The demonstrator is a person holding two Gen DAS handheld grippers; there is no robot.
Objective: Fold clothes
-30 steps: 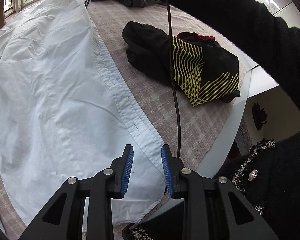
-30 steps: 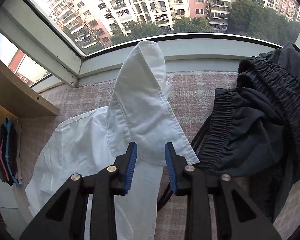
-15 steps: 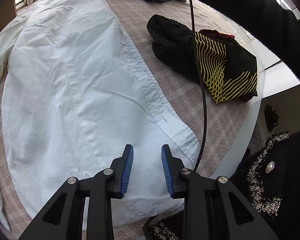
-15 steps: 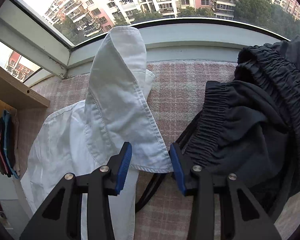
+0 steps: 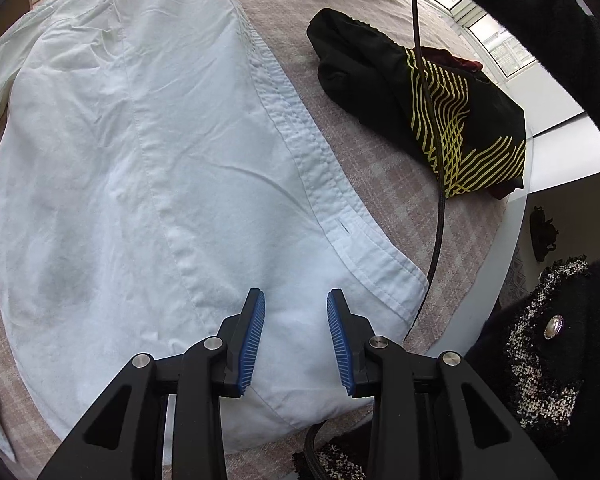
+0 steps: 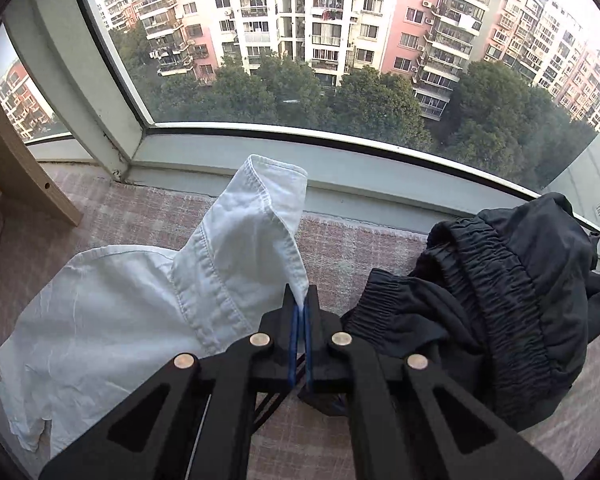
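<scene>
Right tongs [image 6: 300, 300] — white shirt [image 6: 236, 248] collar pinched between

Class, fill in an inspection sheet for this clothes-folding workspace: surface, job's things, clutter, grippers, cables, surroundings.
Surface: pink checked cloth over the table.
Job's things: white shirt spread flat, collar corner lifted; black and yellow garment; dark trousers.
Clutter: nothing seen.
Grippers: left gripper opening, fingers above the shirt hem; right gripper shut on the collar.
Cables: black cable hanging past the garment.
Surroundings: window, apartment blocks, trees.
</scene>
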